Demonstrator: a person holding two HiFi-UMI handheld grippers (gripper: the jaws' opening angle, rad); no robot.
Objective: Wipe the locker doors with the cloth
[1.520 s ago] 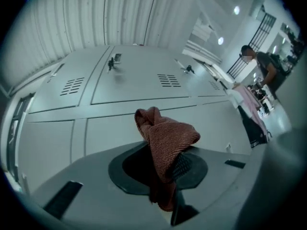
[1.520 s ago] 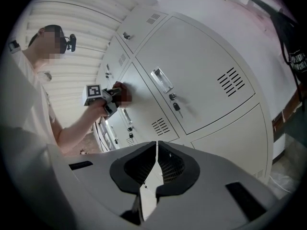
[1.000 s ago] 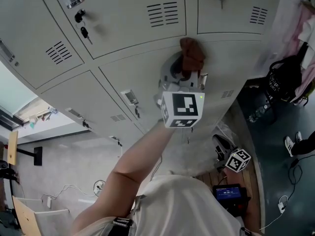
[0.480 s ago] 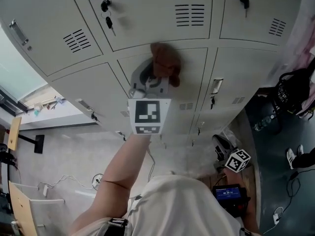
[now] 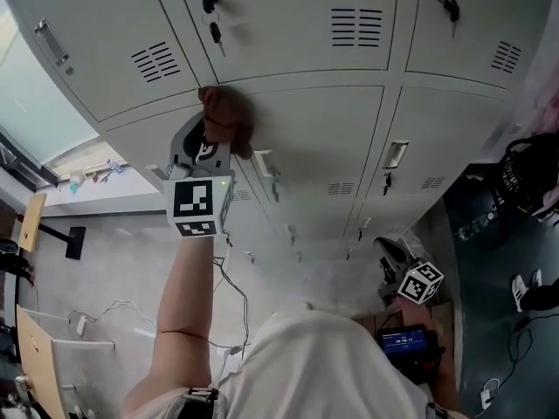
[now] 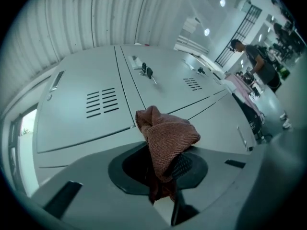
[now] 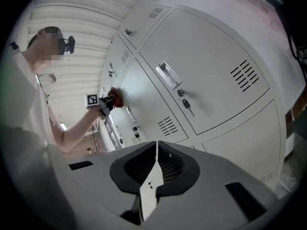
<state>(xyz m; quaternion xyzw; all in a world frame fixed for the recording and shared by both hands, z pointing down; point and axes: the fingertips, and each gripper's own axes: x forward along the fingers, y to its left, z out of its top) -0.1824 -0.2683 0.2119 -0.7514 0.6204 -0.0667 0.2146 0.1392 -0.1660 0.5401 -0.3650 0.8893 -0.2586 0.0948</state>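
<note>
Head view: bunched cloth (image 5: 225,116) (ribbed, perhaps knit)

Far right of the jaws of your left gripper (image 5: 214,140), you see a black bag (image 5: 522,175) and a clear bottle (image 5: 476,227); lower down, a lit tablet (image 5: 403,342).

We look from head, steeply down locker doors (image 5: 306,129). Left gripper view close against doors. Right gripper view farther back, facing doors obliquely. All three share cloth (image 5: 225,116).
</note>
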